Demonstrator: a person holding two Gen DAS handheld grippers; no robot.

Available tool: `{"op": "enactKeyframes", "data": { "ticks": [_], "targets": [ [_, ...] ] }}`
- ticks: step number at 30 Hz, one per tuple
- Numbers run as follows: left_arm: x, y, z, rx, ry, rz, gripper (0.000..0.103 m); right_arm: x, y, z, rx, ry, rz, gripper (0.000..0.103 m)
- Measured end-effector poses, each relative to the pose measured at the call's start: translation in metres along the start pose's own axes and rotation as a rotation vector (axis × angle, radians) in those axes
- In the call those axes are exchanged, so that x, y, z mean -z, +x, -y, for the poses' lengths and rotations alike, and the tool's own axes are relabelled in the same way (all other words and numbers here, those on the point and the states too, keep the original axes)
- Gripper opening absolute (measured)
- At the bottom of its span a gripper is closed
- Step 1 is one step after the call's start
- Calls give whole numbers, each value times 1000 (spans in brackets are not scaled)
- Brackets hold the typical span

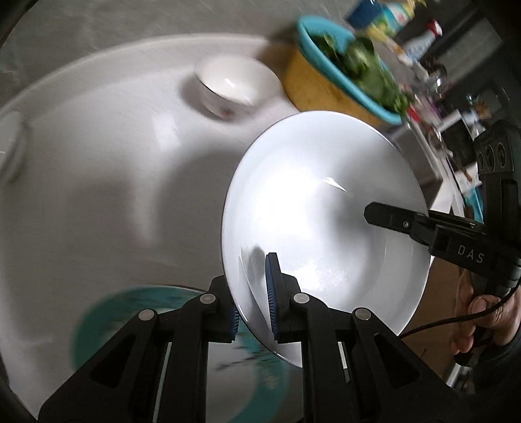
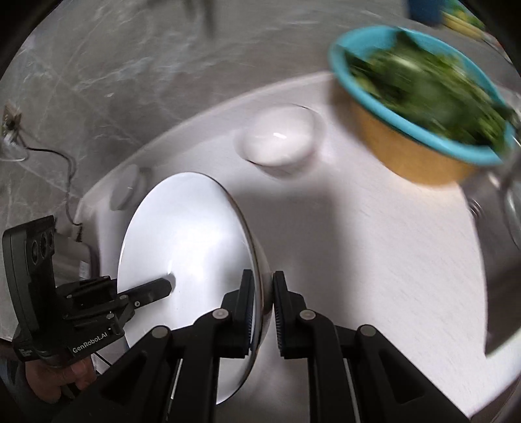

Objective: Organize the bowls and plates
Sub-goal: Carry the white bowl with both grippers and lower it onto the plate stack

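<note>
Both grippers, left [image 1: 254, 296] & right [image 2: 263, 312], clamp white plate's [image 1: 309, 195] opposite rims; uneven pull could slip it onto small bowl [image 1: 236, 86].

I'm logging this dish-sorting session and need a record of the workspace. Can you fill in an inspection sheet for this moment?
Surface: round white table, blurred by motion.
Job's things: white plate held tilted above the table by both grippers; small white bowl upright on the table; teal-patterned plate lying below the left gripper.
Clutter: yellow bowl with a teal rim holding leafy greens; bottles and packages beyond it, too blurred to name.
Grippers: left gripper shut on the white plate's rim; right gripper shut on the opposite rim.
Cables: black cable trailing from the right gripper's handle; cable along the grey wall from an outlet.
Surroundings: grey marbled wall.
</note>
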State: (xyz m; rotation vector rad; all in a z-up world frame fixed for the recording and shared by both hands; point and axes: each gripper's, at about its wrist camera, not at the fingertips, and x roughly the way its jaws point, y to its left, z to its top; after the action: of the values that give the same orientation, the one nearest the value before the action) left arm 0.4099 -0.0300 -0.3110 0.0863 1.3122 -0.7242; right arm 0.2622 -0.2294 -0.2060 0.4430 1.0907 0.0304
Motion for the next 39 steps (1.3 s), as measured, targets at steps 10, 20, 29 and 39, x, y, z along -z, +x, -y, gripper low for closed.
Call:
{"op": "enactKeyframes", "data": {
  "ticks": [10,20,29,39],
  "targets": [
    [29,83,49,-17,38,-129,12,47,18,95,32,118,-71,14],
    [15,99,54,-59,34,-120,12,44,33,109,15,103,-90,13],
    [19,79,41,-53,-15,-70,24,43,38,110,-14,113,-98,21],
    [22,14,14,20,-90,14,65,37,16,107,-27,116,-24,43]
  ]
}}
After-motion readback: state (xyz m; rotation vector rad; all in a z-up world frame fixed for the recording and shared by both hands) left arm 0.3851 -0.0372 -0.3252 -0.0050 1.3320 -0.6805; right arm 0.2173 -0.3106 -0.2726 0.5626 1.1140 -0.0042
